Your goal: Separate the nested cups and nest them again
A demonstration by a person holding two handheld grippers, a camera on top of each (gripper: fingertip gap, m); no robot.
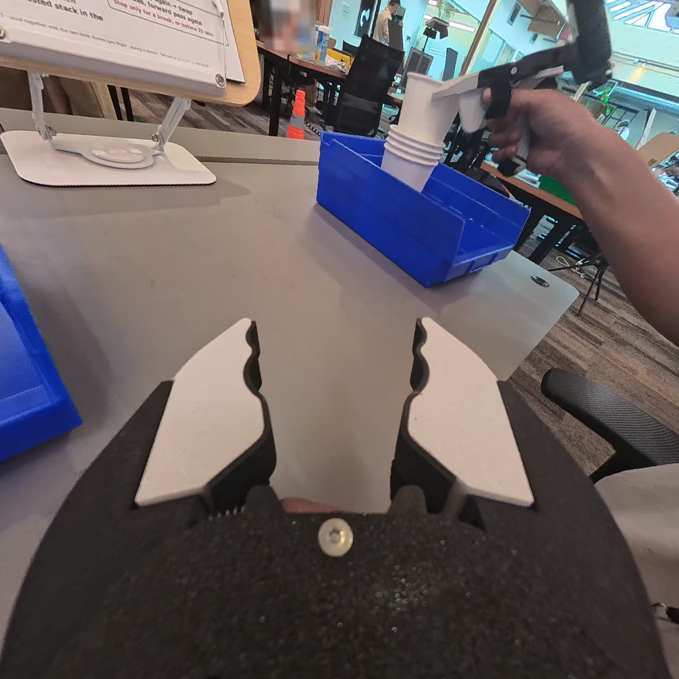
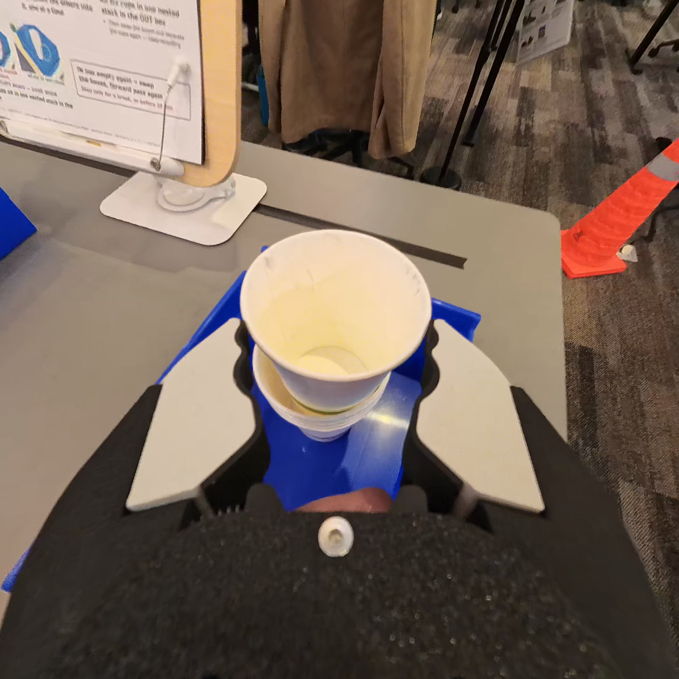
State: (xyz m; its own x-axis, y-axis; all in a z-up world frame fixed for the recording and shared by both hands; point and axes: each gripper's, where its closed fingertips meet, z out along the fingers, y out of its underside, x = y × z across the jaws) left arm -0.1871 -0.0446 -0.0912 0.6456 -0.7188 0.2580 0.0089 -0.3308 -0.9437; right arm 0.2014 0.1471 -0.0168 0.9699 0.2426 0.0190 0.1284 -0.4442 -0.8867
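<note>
White paper cups (image 2: 323, 411) stand nested in a stack inside a blue bin (image 1: 404, 220), leaning slightly; the top cup (image 2: 334, 316) sits only partly seated in them, its empty mouth open upward

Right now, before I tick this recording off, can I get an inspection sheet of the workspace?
Surface: grey table, bare in the middle.
Job's things: stack of white paper cups standing in the blue bin; top cup sits high, not fully nested.
Clutter: instruction sheet on a white stand; second blue bin at the left edge.
Grippers: left hand-held gripper open, holding nothing, over the table; right hand-held gripper straddles the top cup, whether it grips cannot be told.
Cables: nothing seen on the table.
Surroundings: orange cone on carpet, black chair, desks beyond.
</note>
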